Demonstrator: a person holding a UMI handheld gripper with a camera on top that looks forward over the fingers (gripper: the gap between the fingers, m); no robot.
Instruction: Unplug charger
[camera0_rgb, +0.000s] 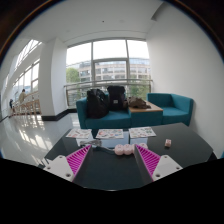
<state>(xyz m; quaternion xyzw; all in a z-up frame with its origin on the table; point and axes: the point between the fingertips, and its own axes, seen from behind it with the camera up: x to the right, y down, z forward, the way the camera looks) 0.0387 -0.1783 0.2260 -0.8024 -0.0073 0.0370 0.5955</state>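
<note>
My gripper (113, 160) is open, its two fingers with magenta pads (79, 158) spread wide over a dark glass table (110, 172). A small pinkish-white object (124, 149), possibly the charger, lies on the table just ahead of the fingers, nearer the right finger. It touches neither finger. No cable or socket is plain to see.
Several paper sheets (110, 133) lie along the table's far edge. A small white item (167, 143) sits at the right. Beyond is a teal sofa (130, 110) with dark bags (98, 101) on it, before large windows. White floor lies to the left.
</note>
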